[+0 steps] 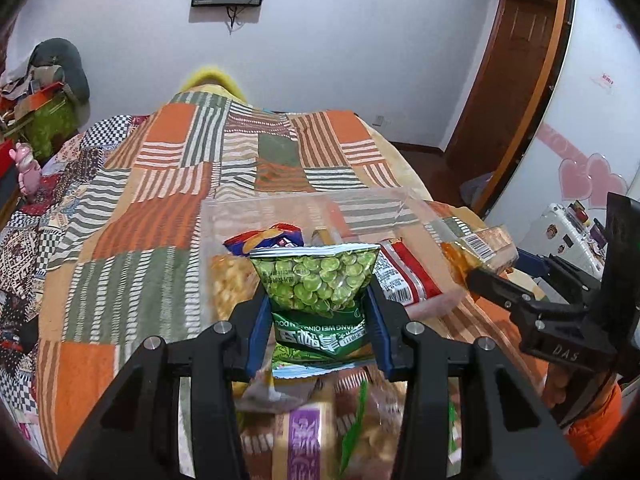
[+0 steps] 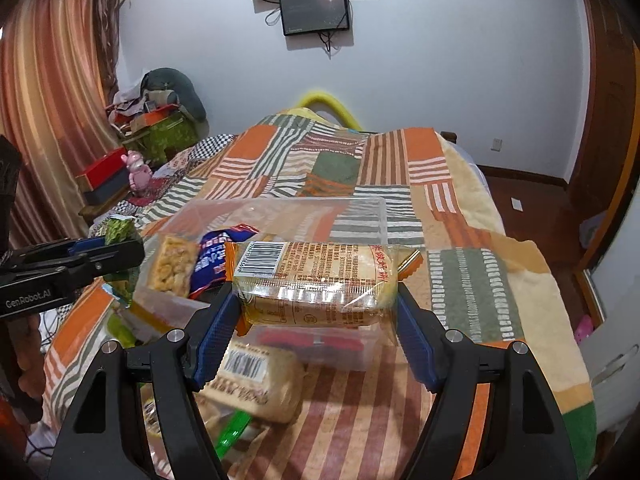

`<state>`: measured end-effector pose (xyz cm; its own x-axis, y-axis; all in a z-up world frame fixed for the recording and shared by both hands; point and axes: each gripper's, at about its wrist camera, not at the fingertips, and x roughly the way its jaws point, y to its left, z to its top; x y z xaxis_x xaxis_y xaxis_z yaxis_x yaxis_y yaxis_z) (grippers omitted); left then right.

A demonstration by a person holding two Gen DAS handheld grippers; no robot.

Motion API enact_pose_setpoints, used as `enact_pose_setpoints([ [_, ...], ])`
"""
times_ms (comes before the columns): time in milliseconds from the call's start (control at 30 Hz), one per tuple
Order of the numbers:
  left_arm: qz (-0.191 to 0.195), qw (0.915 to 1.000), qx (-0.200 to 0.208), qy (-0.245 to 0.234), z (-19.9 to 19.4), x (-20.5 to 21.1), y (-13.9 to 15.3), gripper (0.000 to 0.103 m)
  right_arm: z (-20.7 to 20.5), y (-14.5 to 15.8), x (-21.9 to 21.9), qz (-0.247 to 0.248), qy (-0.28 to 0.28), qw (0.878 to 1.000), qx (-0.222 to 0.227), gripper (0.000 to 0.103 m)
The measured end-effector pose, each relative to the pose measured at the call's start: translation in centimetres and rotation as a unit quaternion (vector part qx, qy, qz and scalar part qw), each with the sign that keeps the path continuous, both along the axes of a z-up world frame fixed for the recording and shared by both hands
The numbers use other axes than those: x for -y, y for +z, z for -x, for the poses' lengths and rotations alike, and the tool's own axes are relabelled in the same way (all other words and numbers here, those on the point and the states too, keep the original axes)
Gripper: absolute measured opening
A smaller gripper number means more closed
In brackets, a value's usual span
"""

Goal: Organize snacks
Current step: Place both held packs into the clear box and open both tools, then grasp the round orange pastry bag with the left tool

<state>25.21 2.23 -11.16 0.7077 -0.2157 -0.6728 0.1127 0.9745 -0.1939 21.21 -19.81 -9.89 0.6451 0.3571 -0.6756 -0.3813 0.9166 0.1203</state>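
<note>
Left wrist view: left gripper (image 1: 320,312), jaws clamped on a green pea bag (image 1: 318,280), held above the clear tub (image 1: 304,204) on the bed quilt (image 1: 132,208). Bag looks light, crinkly, air-puffed; likely slippery film, so its middle is the safer hold.

Right wrist view: right gripper (image 2: 316,312), jaws clamped across the ends of a cracker pack (image 2: 316,280), raised over the tub. Pack seems light but brittle inside; squeeze gently. More packets lie below on the quilt.
</note>
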Motion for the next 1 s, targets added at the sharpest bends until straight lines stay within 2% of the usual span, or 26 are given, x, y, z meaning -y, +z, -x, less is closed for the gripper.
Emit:
enact_pose_setpoints([
  [200, -0.009, 0.9998, -0.014, -0.01, -2.3, 1.0, -1.5, 0.043, -1.4, -1.4, -0.5, 0.0, 0.004, 1.0, -0.015, 0.072],
  [267, -0.011, 0.9996, -0.021, -0.013, -2.8, 1.4, -2.0, 0.043, -1.4, -1.7, -0.9, 0.008, 0.004, 1.0, -0.008, 0.076],
  [333, -0.016, 0.9992, -0.032, -0.016, -3.2, 1.7, -2.4, 0.046, -1.2, -1.9, -1.3, 0.025, 0.003, 1.0, 0.001, 0.079],
  [400, -0.014, 0.9991, -0.035, -0.02, -3.3, 1.7, -2.7, 0.054, -0.9, -1.8, -1.7, 0.035, 0.01, 0.999, 0.006, 0.082],
  [533, -0.014, 0.9994, -0.029, -0.015, -2.8, 1.5, -2.4, 0.057, -0.5, -1.7, -1.9, 0.032, 0.027, 0.999, -0.006, 0.082],
  [667, -0.009, 0.9997, -0.023, -0.009, -1.4, 0.8, -1.6, 0.058, 0.0, -1.4, -1.6, 0.025, 0.029, 0.999, -0.013, 0.082],
  [833, -0.024, 0.9996, -0.013, -0.003, 1.3, 0.3, -0.6, 0.064, 1.5, -0.5, -1.1, 0.022, 0.033, 0.999, -0.013, 0.082],
  [933, -0.028, 0.9995, -0.012, 0.001, 3.3, 0.1, -0.3, 0.068, 2.8, 0.1, -0.7, 0.022, 0.034, 0.999, -0.011, 0.083],
  [1000, -0.035, 0.9993, -0.014, 0.0, 4.6, 0.1, -0.2, 0.074, 3.8, 0.4, -0.4, 0.02, 0.036, 0.999, -0.013, 0.083],
])
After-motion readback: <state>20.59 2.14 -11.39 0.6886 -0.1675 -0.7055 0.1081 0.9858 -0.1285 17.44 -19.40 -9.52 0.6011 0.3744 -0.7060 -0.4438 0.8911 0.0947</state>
